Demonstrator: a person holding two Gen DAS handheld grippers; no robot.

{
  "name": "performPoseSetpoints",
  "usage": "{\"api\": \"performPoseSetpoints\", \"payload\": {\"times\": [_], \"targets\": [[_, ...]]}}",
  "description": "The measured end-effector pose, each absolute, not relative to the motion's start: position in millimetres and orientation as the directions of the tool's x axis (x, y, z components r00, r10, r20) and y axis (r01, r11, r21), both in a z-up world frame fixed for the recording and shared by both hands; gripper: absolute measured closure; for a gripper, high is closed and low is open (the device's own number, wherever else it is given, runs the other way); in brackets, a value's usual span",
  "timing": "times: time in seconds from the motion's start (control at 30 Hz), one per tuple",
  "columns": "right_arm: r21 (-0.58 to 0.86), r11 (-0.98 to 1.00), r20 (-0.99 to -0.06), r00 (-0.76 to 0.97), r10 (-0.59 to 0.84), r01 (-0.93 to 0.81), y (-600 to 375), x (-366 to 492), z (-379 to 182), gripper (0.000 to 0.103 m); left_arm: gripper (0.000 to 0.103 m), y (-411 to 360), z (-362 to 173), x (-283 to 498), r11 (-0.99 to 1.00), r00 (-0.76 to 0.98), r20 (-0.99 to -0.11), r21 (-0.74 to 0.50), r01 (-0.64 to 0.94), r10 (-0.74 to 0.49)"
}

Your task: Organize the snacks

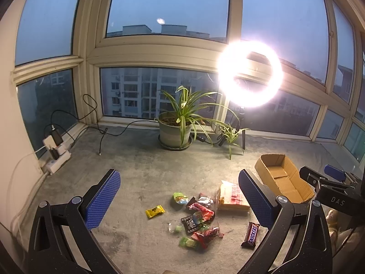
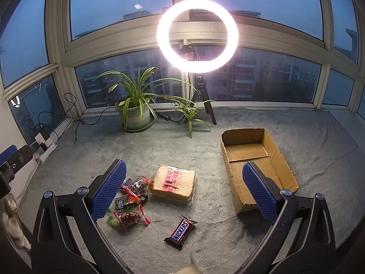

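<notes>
Snacks (image 1: 198,217) heaped on fuzzy grey carpet (image 2: 319,148), beside flat brown cardboard box (image 2: 251,153)
Left gripper (image 1: 180,196) and right gripper (image 2: 184,187) wide apart, bumpy blue pads (image 2: 109,189) holding nothing; shiny Snickers bar (image 2: 181,232) lying alone

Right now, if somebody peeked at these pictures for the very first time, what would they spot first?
The glowing ring light on its tripod by the window grabs the eye first, with a potted plant to its left. Then comes the colourful heap of snacks on the grey carpet, a Snickers bar lying apart from it, and the open cardboard box to the right with no snacks in it.
</notes>
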State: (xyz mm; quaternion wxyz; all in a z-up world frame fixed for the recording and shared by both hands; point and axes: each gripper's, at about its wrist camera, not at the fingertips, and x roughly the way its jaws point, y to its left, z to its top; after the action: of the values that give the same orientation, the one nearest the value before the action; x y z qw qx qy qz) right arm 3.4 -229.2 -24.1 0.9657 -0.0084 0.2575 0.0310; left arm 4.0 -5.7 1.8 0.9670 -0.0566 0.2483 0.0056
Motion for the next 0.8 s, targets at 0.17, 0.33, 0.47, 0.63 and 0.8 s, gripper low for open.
{"api": "performPoseSetpoints", "payload": {"times": [0.17, 0.33, 0.47, 0.63, 0.8], "targets": [[0.000, 0.998, -0.499, 0.865, 0.058, -0.067, -229, 5, -24, 0.000, 0.000, -6, 2, 4, 0.994, 0.877, -0.480, -0.107, -0.039, -0.017], [0.000, 0.998, -0.500, 0.864, 0.058, -0.067, -229, 6, -23, 0.000, 0.000, -6, 2, 5, 0.994, 0.877, -0.480, -0.105, -0.039, -0.016], [-0.002, 0.998, -0.500, 0.864, 0.058, -0.068, -228, 5, -26, 0.000, 0.000, -7, 1, 5, 0.994, 0.877, -0.479, -0.106, -0.039, -0.017], [-0.002, 0.998, -0.510, 0.858, 0.057, -0.067, -225, 0, -35, 0.000, 0.000, -7, 1, 5, 0.994, 0.877, -0.480, -0.106, -0.037, -0.019], [-0.003, 0.998, -0.526, 0.849, 0.051, -0.061, -225, -2, -38, 0.000, 0.000, -7, -1, 7, 0.994, 0.873, -0.487, -0.108, -0.028, -0.029]]}}
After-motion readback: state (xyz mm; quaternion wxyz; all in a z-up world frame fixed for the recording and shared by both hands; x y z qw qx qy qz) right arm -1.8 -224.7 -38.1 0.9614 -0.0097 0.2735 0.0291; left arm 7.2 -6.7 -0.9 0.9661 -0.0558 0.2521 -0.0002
